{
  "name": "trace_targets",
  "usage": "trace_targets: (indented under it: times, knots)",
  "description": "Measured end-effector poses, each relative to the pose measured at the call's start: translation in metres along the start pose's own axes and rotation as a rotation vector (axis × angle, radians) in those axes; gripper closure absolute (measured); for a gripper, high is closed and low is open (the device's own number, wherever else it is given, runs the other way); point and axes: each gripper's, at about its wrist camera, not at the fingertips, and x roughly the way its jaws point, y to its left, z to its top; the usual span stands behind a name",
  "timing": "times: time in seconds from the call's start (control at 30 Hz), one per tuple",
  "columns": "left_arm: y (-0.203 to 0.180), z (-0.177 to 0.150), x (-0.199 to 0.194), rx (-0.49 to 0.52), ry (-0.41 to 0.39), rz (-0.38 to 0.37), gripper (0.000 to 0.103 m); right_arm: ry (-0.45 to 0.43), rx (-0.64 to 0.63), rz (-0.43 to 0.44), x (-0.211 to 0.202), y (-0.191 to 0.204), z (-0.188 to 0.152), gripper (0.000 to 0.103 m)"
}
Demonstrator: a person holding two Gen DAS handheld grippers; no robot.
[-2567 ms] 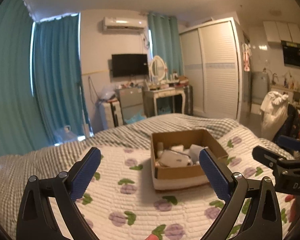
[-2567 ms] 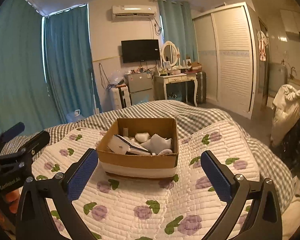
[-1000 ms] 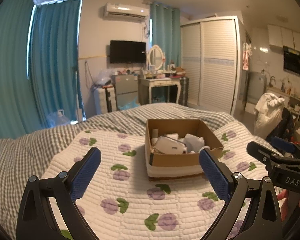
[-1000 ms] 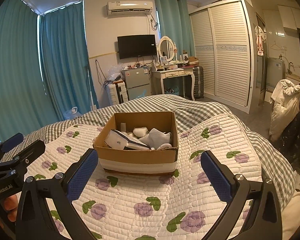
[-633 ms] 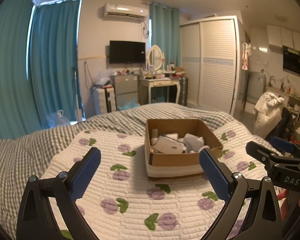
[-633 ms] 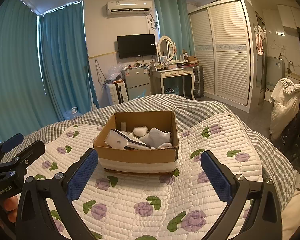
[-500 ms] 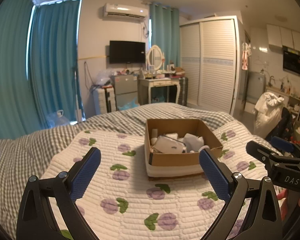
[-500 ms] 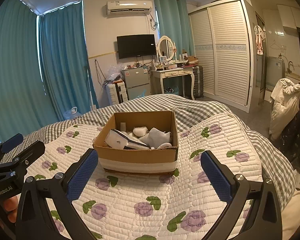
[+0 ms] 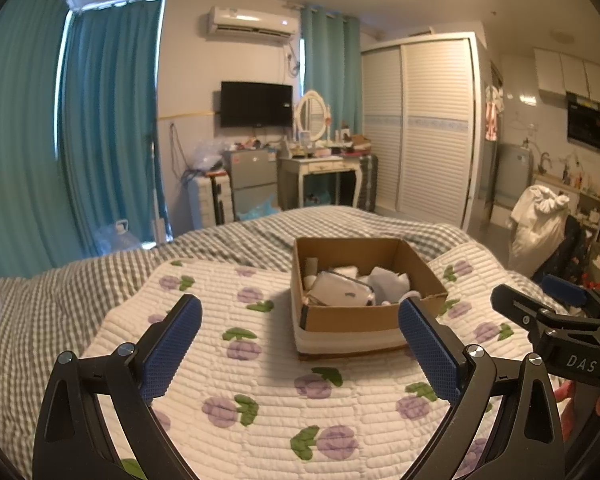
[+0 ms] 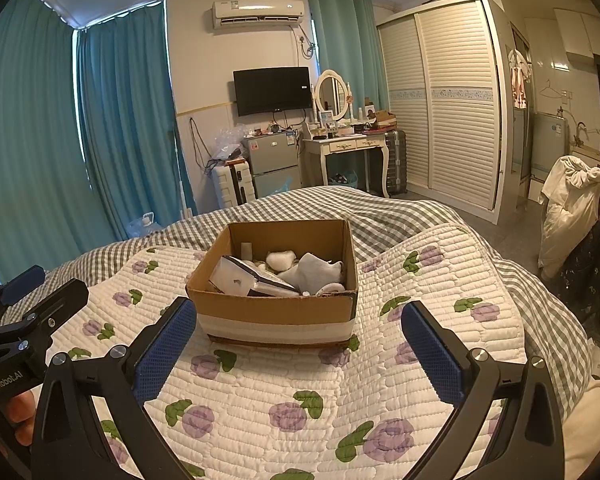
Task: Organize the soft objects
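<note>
An open cardboard box stands on a white quilt with purple flowers on the bed. In it lie several soft items: a white and dark folded piece and white socks. My left gripper is open and empty, short of the box's near left side. My right gripper is open and empty, just short of the box's front wall. Each gripper shows at the edge of the other's view.
A grey checked blanket covers the bed under the quilt. Beyond the bed are teal curtains, a small fridge, a dressing table, a white wardrobe, and a chair with white clothes to the right.
Both views rose and steadied earlier, bringing the box lower in frame. In the last half second nothing has visibly moved.
</note>
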Motion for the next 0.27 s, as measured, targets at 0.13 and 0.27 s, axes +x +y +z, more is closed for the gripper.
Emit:
trace_targets:
  times: [0.13,0.27]
  knots:
    - [0.0011,-0.0003,-0.0005,0.000,-0.007,0.001,0.002,0.001,0.001,-0.003,0.0000,0.0010,-0.0011,0.000]
    - [0.0017,-0.0007,-0.0006,0.001,-0.009,0.000,0.002,0.001,0.002,-0.004,0.0006,0.0017,-0.0009,0.000]
